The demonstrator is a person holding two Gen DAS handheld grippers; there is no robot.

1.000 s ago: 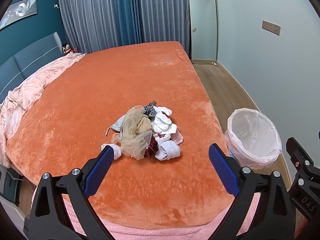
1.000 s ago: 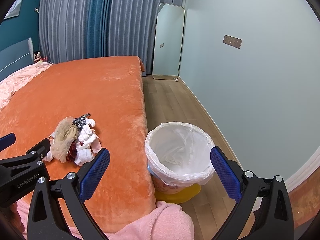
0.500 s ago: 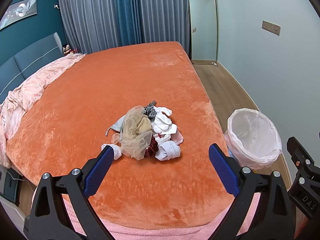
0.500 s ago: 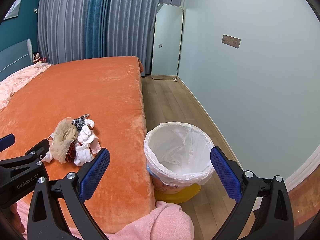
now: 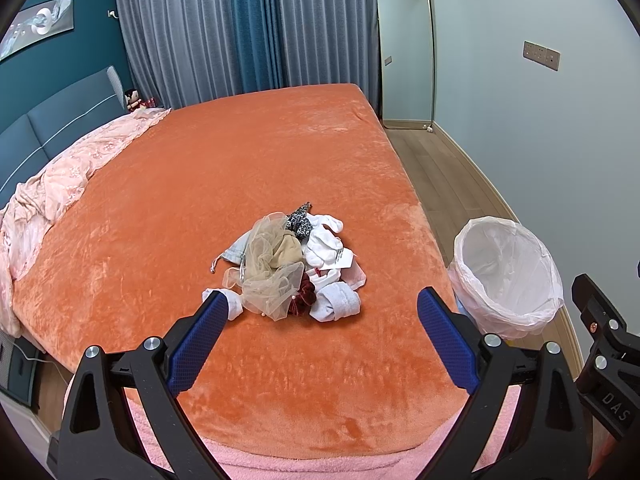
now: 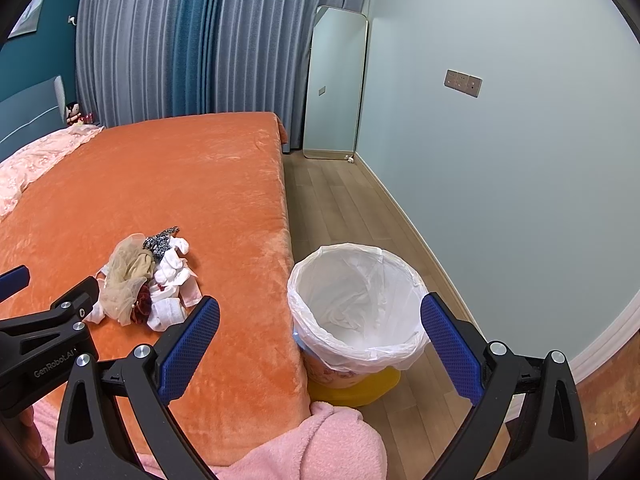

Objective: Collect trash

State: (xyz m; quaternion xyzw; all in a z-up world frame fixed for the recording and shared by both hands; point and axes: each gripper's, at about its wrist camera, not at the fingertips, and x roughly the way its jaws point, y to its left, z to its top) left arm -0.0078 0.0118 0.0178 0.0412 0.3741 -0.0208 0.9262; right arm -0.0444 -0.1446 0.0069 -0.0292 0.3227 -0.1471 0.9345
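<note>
We see a pile of scraps [image 5: 294,264] on the orange bed [image 5: 200,184], near its foot end and toward the side where the bin [image 5: 506,276] stands. The left gripper [image 5: 322,320] hangs above the bed edge, jaws spread wide and empty, the pile just beyond the gap. The left blue pad [image 5: 198,338] covers part of a white rolled bit at the pile's near corner. The pile shows beige mesh, white sock-like pieces, a dark red bit and a leopard-print bit; what lies under the mesh is hidden. A small paper tag sits on the white pieces; its print is too small to read.

In the right wrist view the right gripper [image 6: 320,332] is also wide open, holding nothing, with the bin [image 6: 352,304] between its pads. The bin stands on the floor [image 6: 340,200], close against the bed's side. Its white liner hides the inside; it looks empty, though the bottom is hard to make out. Below the liner we see a patterned wall and a yellow base, partly cut off by a pink sleeve [image 6: 320,440]. The left gripper's body blocks the pile's [image 6: 148,280] near left corner in this view.
</note>
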